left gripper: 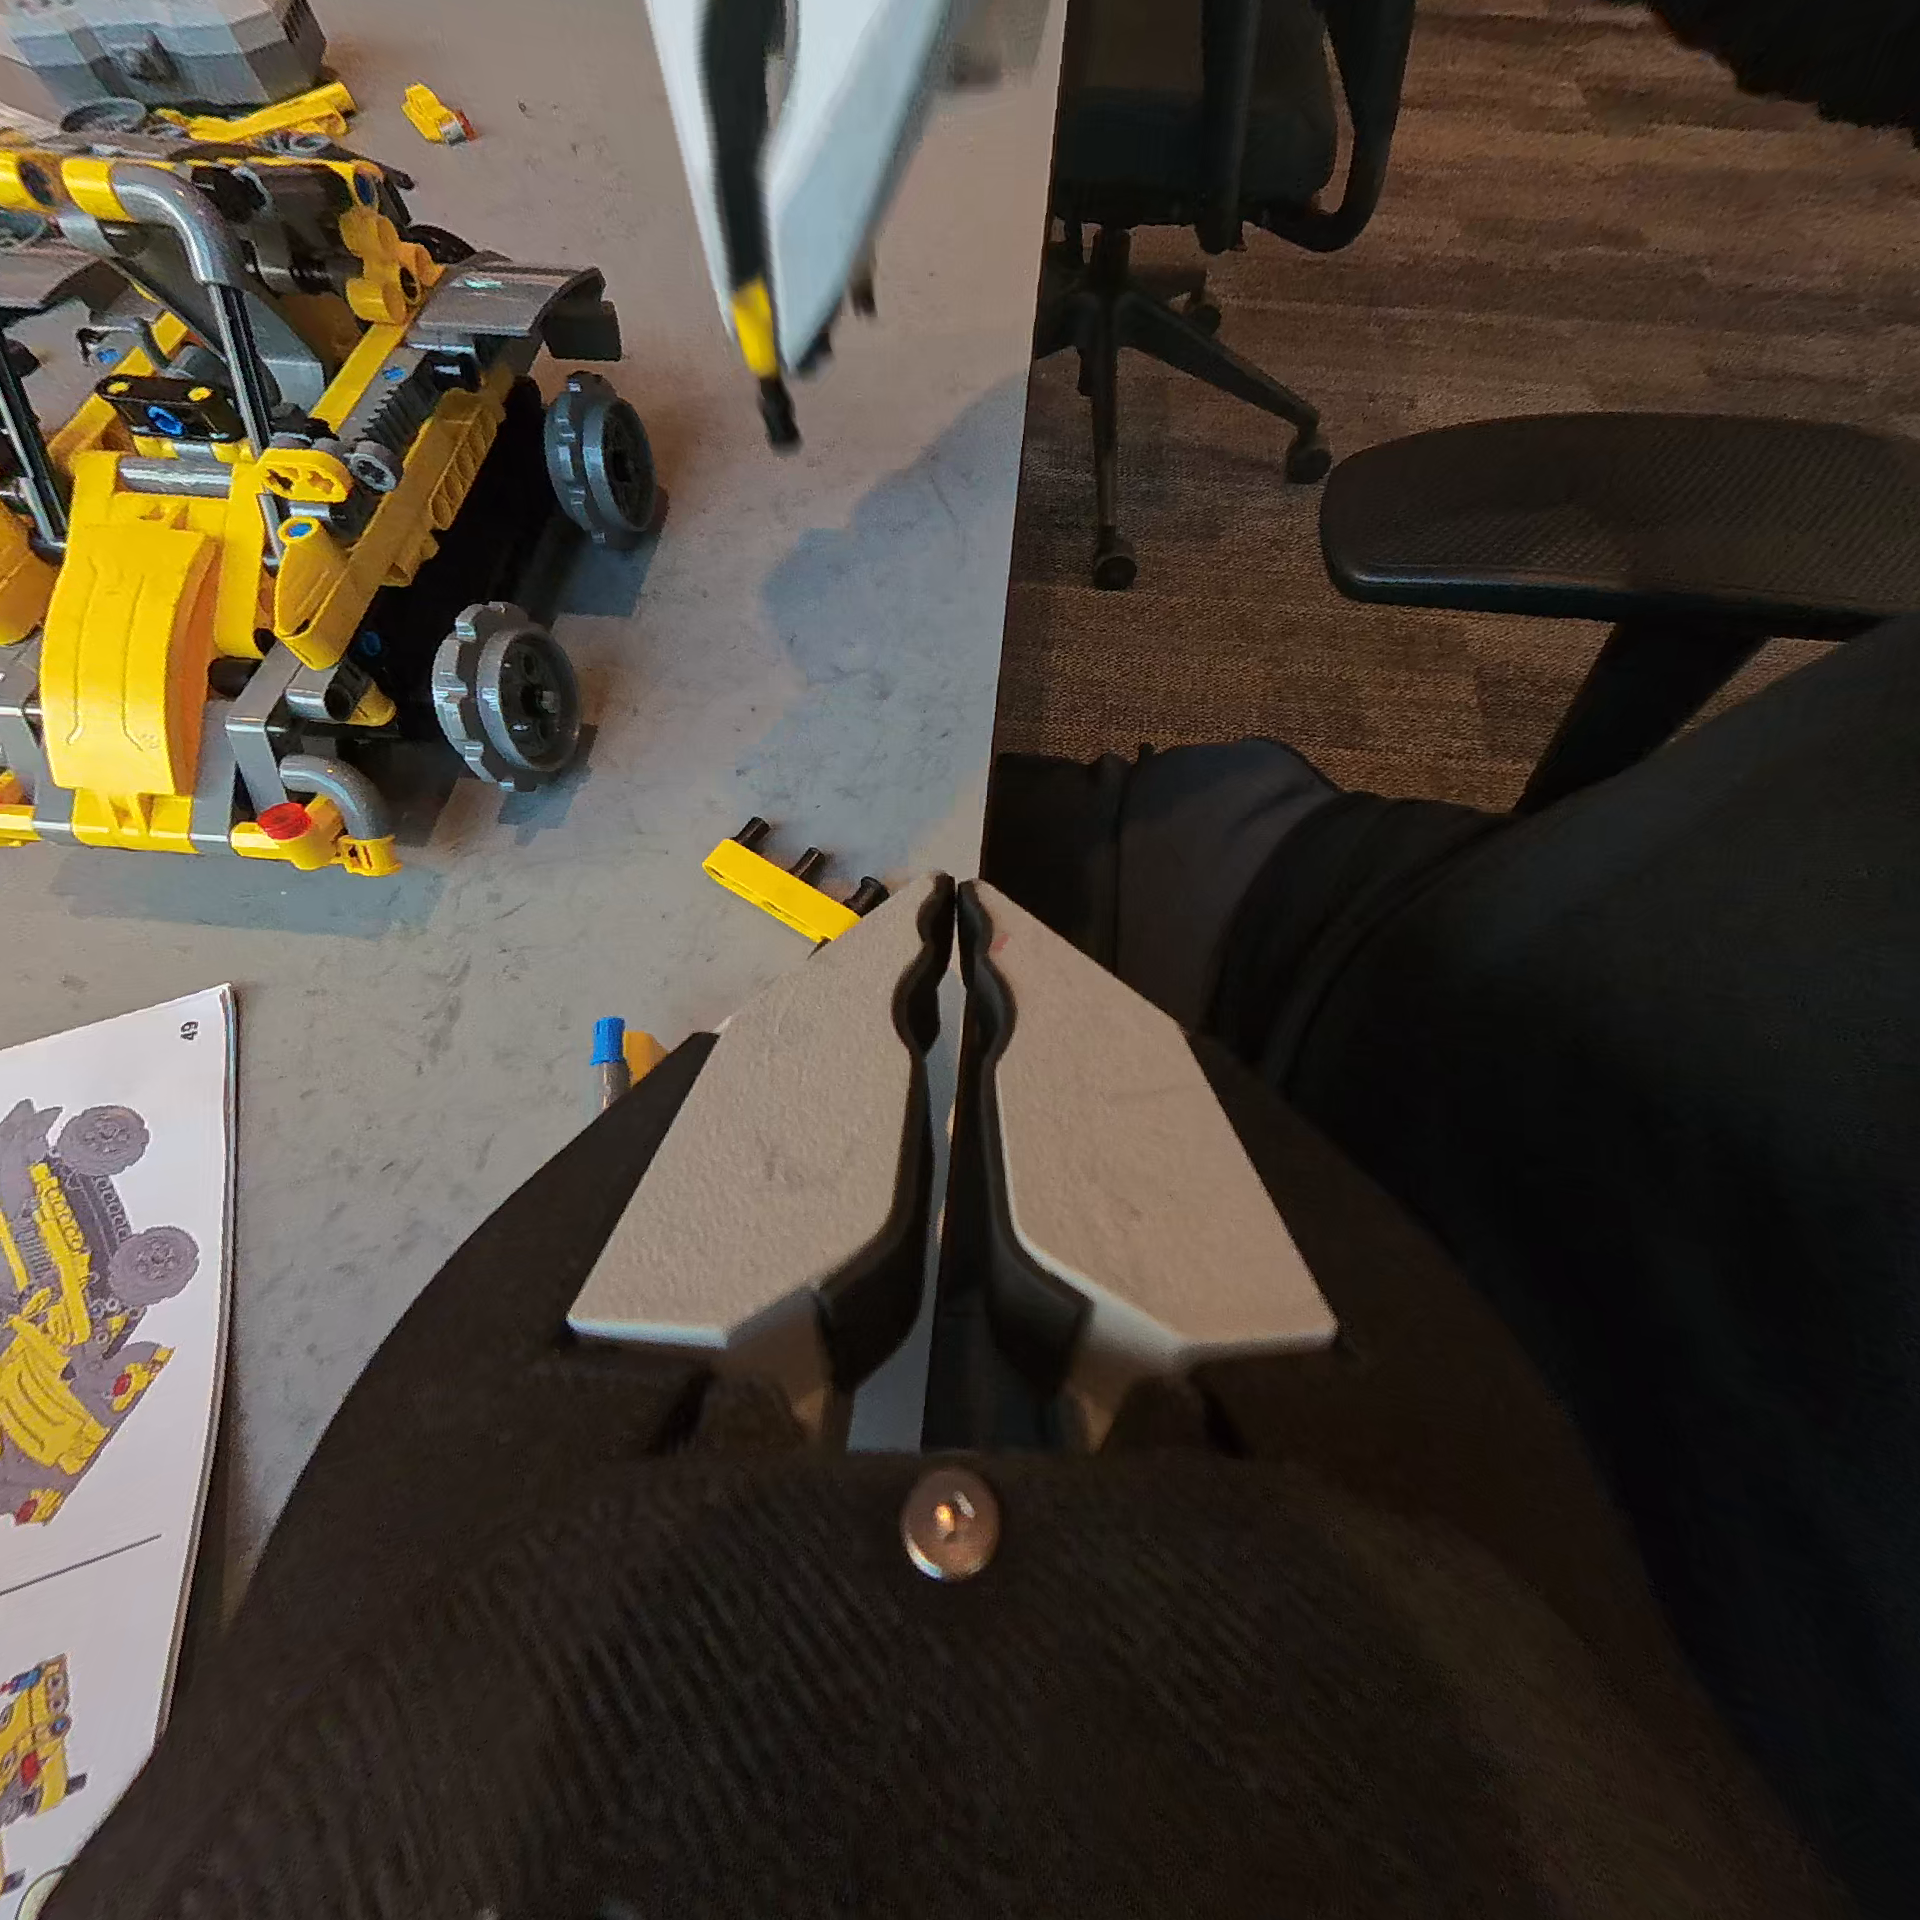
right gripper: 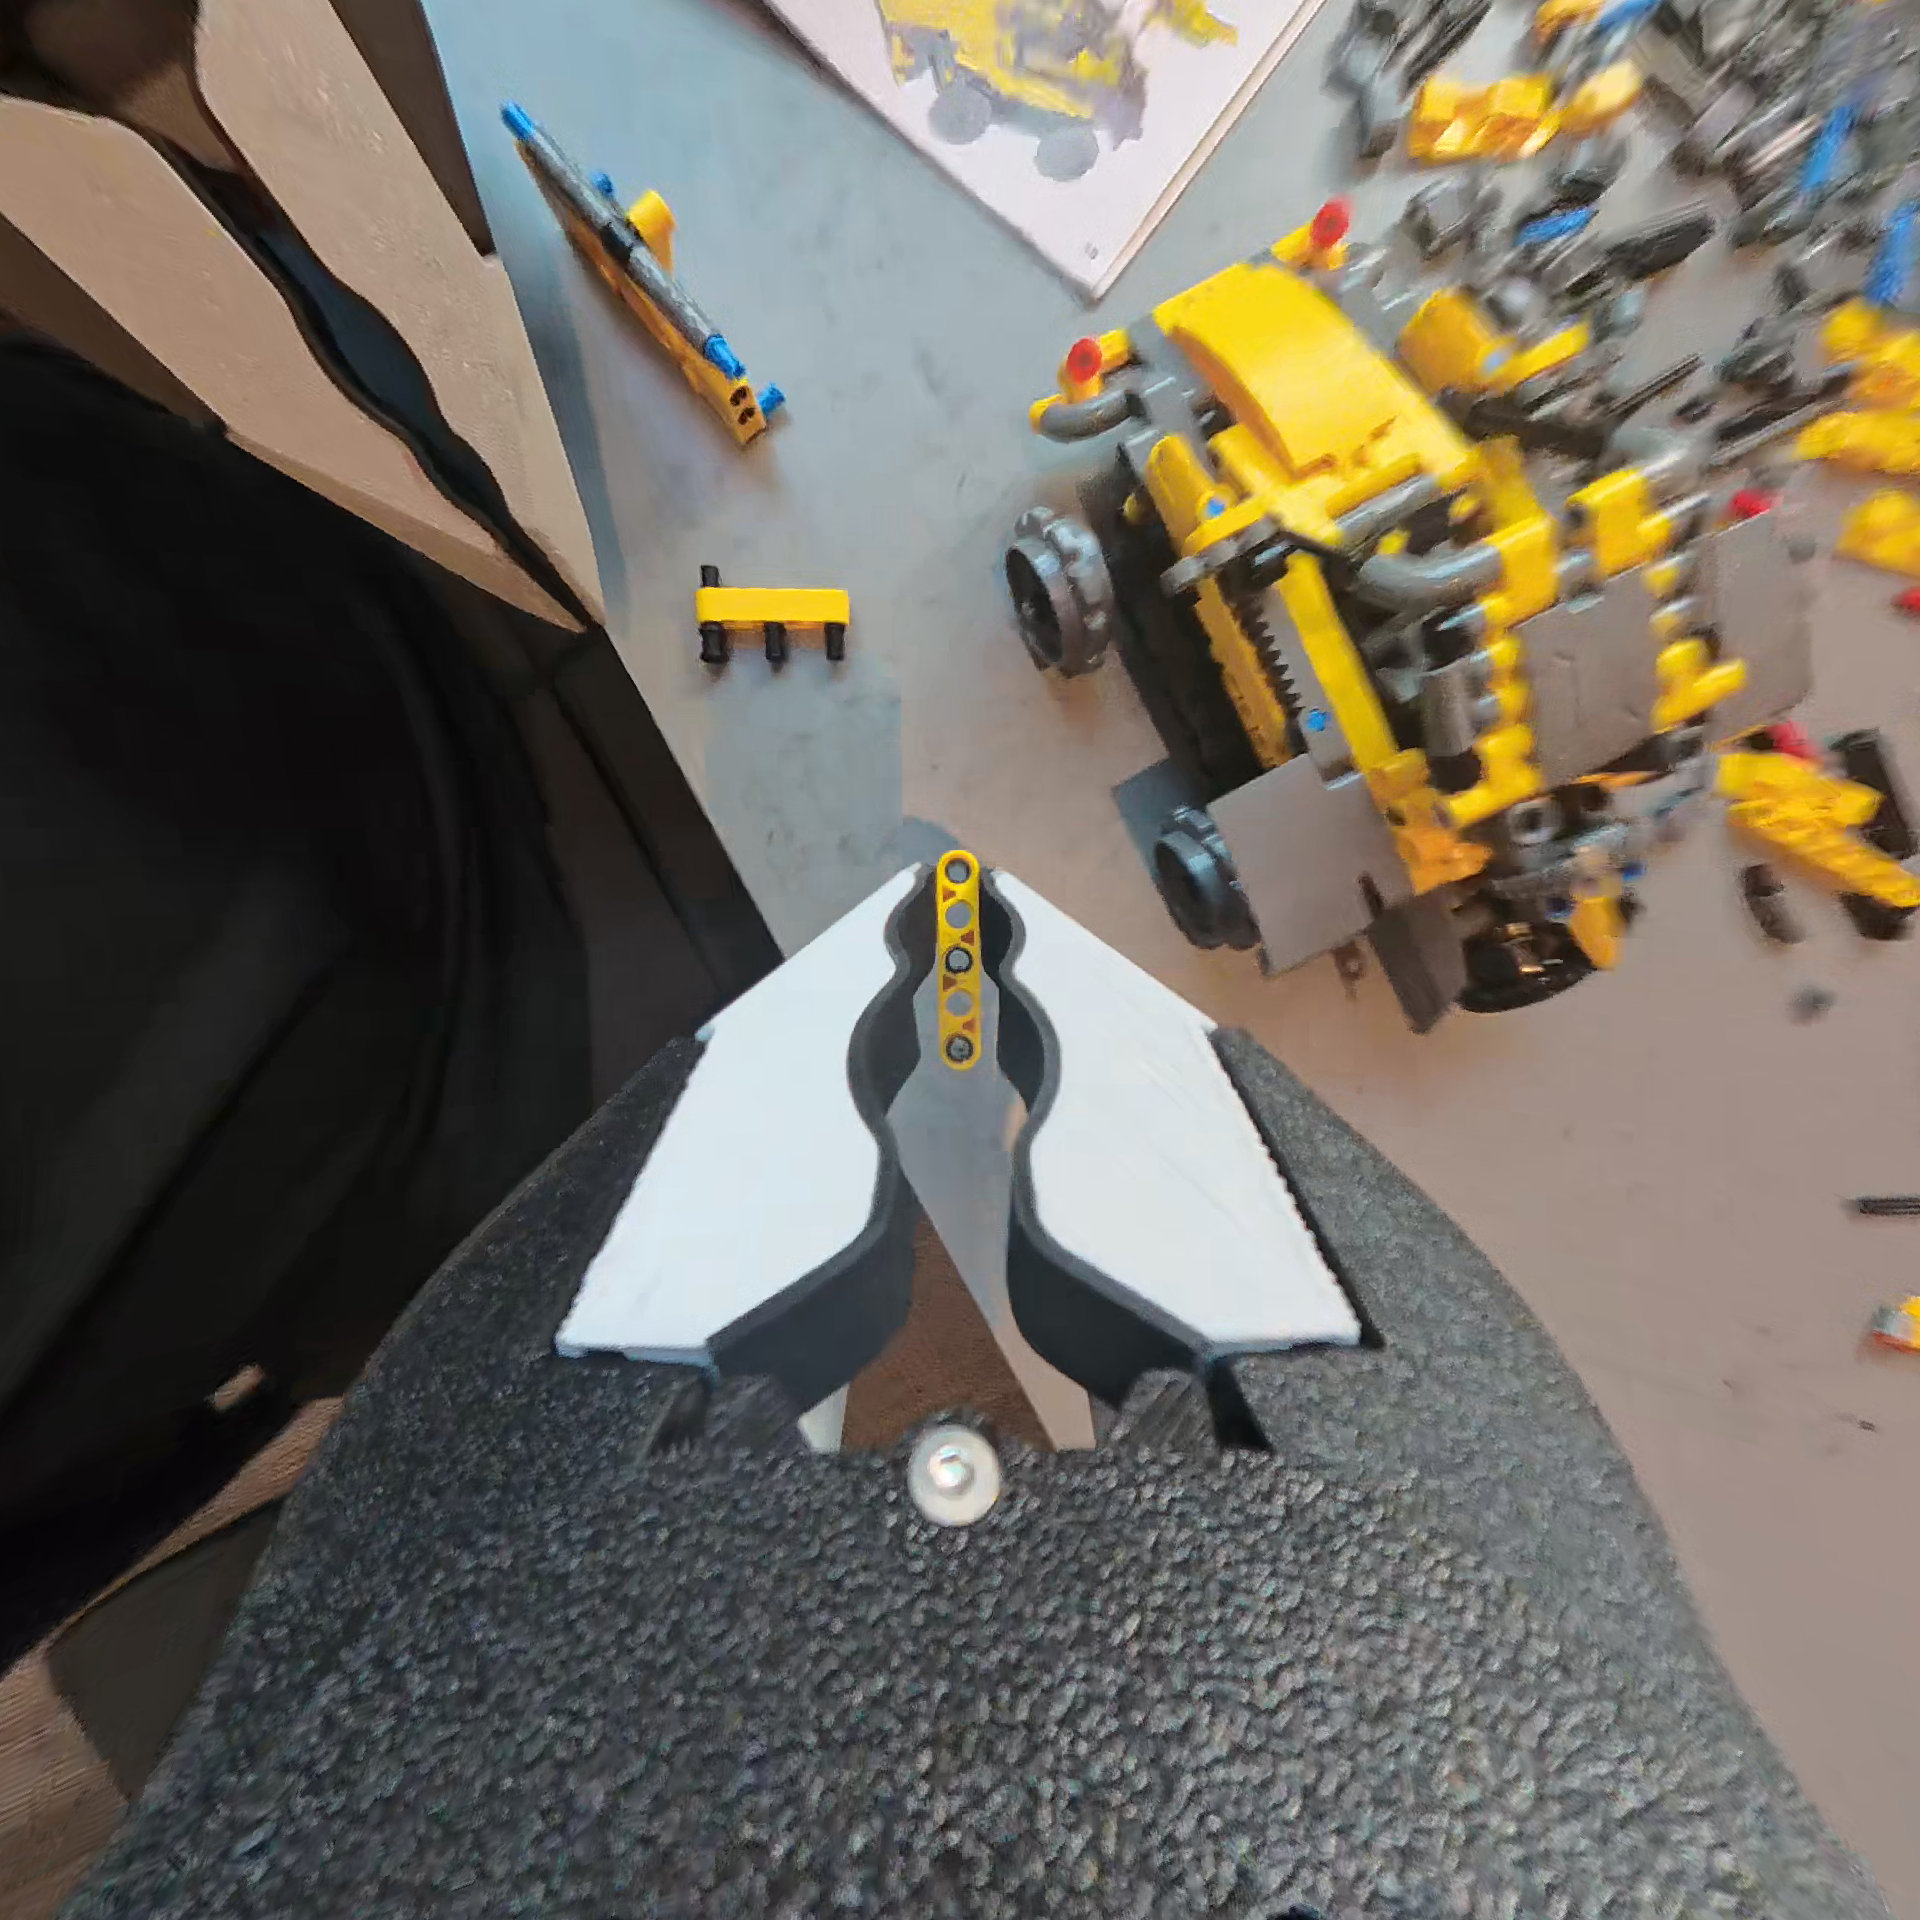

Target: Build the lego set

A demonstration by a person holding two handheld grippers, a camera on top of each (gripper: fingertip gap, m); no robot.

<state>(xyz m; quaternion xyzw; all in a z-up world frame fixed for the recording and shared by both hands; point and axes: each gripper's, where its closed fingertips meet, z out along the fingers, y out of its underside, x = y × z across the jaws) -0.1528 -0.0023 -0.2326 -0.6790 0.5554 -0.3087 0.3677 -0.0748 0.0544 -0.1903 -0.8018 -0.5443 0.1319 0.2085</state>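
Note:
My right gripper (right gripper: 958, 883) is shut on a thin yellow beam with holes (right gripper: 958, 961), held lengthwise between the pads above the grey table (right gripper: 831, 779). In the left wrist view this gripper (left gripper: 790, 332) hangs over the table with the yellow beam (left gripper: 753, 322) and a black pin (left gripper: 779, 421) below it. My left gripper (left gripper: 956, 891) is shut with nothing showing between its pads, at the table's edge. It also shows in the right wrist view (right gripper: 571, 608). A yellow beam with three black pins (left gripper: 779, 883) (right gripper: 771, 608) lies just beside its tips.
A yellow and grey model vehicle (left gripper: 260, 520) (right gripper: 1403, 623) stands on the table. An instruction booklet (left gripper: 104, 1299) (right gripper: 1039, 125), a long part with blue pins (right gripper: 644, 270) and a pile of loose parts (right gripper: 1662, 156) lie around. Office chairs (left gripper: 1195, 260) and a person's leg (left gripper: 1558, 1039) are beyond the table edge (left gripper: 1008, 623). Across from one pair of fingers to the other is roughly 11 cm.

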